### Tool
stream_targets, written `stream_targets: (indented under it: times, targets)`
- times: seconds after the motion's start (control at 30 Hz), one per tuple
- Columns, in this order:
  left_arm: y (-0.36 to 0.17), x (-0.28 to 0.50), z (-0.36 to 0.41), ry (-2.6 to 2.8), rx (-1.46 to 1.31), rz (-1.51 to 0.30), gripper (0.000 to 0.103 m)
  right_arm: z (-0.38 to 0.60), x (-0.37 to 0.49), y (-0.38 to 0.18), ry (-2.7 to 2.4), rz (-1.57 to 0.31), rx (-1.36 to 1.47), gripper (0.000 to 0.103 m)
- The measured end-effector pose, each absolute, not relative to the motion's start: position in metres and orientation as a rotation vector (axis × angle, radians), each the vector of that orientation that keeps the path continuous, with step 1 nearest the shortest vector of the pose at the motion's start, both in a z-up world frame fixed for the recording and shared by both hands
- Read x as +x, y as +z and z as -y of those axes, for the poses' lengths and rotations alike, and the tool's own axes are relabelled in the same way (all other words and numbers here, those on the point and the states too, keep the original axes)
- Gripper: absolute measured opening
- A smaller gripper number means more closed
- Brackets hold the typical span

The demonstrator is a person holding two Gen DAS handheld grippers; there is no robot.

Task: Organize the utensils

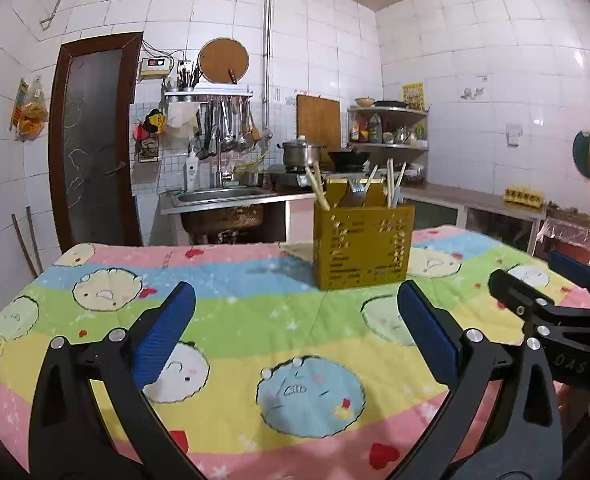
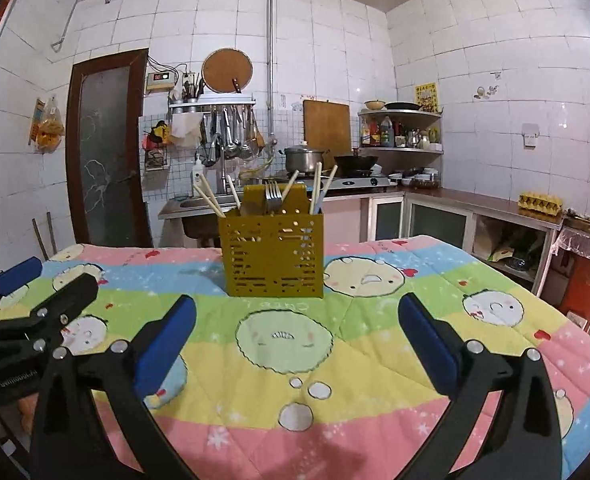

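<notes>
A white-tiled kitchen with a sink, hob and corner shelves behind; in front, a table covered by a quilted cloth printed in pastel bands with cartoon faces. Toward the far side of the cloth stands a perforated yellow utensil holder, upright, well apart from both tools. Inside it: pale chopsticks leaning left and right, and a metal fork, tines up, near the middle. No loose utensil lies on the visible cloth.

The left gripper and the right gripper hang side by side above the near half of the cloth, each with its blue pads spread to full width and nothing between them.

Handling, as judged: the chopsticks look light, stiff and smooth, so they may roll or slip between flat pads; a hold across the upper third, pads square to the shaft, seems safest. The fork is heavier and slick; its neck just under the tines offers the flattest purchase. The holder appears thin-walled and light, standing on soft quilting, so a sideways tug on a utensil could tip it; steadying its rim with the other tool would help.
</notes>
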State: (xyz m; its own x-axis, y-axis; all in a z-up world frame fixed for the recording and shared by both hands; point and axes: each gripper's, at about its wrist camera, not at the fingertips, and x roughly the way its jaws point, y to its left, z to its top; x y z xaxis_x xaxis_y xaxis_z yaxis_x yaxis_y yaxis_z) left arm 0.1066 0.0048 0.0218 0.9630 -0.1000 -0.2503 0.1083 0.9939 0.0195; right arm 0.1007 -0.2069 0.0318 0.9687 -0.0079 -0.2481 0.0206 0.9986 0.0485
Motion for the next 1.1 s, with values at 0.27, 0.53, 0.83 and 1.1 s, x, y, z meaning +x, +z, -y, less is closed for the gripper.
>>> stream_targets:
  times: [0.27, 0.53, 0.83, 1.1]
  targets:
    - [0.008, 0.108, -0.008, -0.117, 0.027, -0.258, 0.098, 0.204, 0.095, 0.021, -0.026, -0.232, 0.04, 0.099]
    - [0.007, 0.102, -0.002, -0.112, 0.038, -0.23, 0.098, 0.204, 0.092, 0.017, -0.011, -0.241, 0.037, 0.099]
    - [0.007, 0.097, 0.0, -0.113, 0.049, -0.21, 0.098, 0.21, 0.089, 0.016, -0.027, -0.233, 0.065, 0.099]
    - [0.006, 0.099, -0.001, -0.122, 0.042, -0.217, 0.098, 0.21, 0.088, 0.015, -0.03, -0.231, 0.062, 0.099]
